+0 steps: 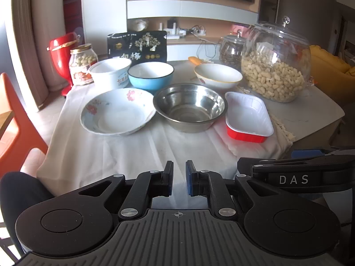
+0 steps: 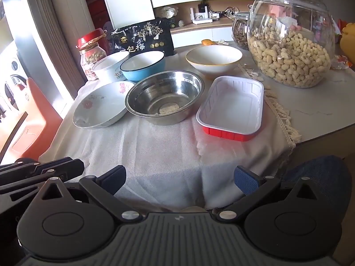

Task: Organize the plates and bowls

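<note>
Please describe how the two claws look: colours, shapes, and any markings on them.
Both are matte black linkage mechanisms with silver pivot screws, two round discs and a ribbed grey plate bearing a small crosshair mark. The left claw has flat fingers with blue pads. The right claw has textured blue pads; its side, seen from the left wrist camera, bears white "DAS" lettering.
</note>
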A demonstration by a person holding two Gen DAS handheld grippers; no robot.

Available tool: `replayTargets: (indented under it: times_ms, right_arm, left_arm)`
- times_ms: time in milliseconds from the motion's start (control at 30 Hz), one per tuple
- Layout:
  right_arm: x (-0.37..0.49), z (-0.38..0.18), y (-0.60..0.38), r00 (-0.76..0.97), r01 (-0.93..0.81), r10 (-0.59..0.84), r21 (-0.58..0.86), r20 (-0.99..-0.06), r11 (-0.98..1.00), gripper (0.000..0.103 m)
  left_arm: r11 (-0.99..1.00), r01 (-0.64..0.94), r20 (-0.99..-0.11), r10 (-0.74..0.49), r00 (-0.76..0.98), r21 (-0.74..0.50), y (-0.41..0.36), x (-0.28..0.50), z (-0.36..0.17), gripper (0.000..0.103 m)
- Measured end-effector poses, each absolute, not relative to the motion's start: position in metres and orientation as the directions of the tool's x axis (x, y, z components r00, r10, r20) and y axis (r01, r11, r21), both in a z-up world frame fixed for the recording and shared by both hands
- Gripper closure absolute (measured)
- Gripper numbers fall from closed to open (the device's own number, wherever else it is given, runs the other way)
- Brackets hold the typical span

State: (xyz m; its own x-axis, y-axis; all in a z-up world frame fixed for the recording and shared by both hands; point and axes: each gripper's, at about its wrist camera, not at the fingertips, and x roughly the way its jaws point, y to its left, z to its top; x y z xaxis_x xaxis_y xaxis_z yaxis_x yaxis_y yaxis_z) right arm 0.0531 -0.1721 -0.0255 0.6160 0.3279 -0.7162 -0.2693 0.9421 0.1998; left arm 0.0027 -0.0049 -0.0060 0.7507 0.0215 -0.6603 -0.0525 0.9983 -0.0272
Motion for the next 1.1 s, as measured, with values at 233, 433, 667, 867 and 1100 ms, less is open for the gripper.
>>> replayTargets:
  times_ms: [233, 433, 667, 867, 1100]
  right_arm:
    - [0.0519, -0.0258, -0.1709, 0.616, -0.273, 0.33, 0.198, -0.715, 0.941, 0.0]
    - [0.0519, -0.0272, -0.1696, 0.609, -0.276, 0.332, 0.2, -0.72, 0.94, 0.0]
    - [0.0528, -0.029, -0.1701, 0.604, -0.275, 0.333, 0.204, -0.724, 0.94, 0.0]
    - [0.0529, -0.0288, -0.1702, 0.604, -0.273, 0.333, 0.205, -0.724, 0.94, 0.0]
    - [0.0529, -0.0288, -0.1704, 0.604, -0.274, 0.334, 0.205, -0.724, 0.94, 0.0]
  left_arm:
    - [0.998, -0.057, -0.665, 0.023, 0.746, -0.03, -0.0042, 0.0028, -0.0069, 0.088]
    - [0.998, -0.059, -0.671, 0.022, 0.741, -0.032, -0.0036, 0.0029, -0.0079, 0.088]
    - [0.997, -0.062, -0.683, 0.021, 0.73, -0.036, -0.0018, 0.0068, -0.009, 0.088]
    - [0.997, -0.062, -0.683, 0.022, 0.73, -0.035, -0.0022, 0.0067, -0.0096, 0.088]
    - [0.997, -0.063, -0.683, 0.022, 0.73, -0.036, -0.002, 0.0069, -0.0105, 0.088]
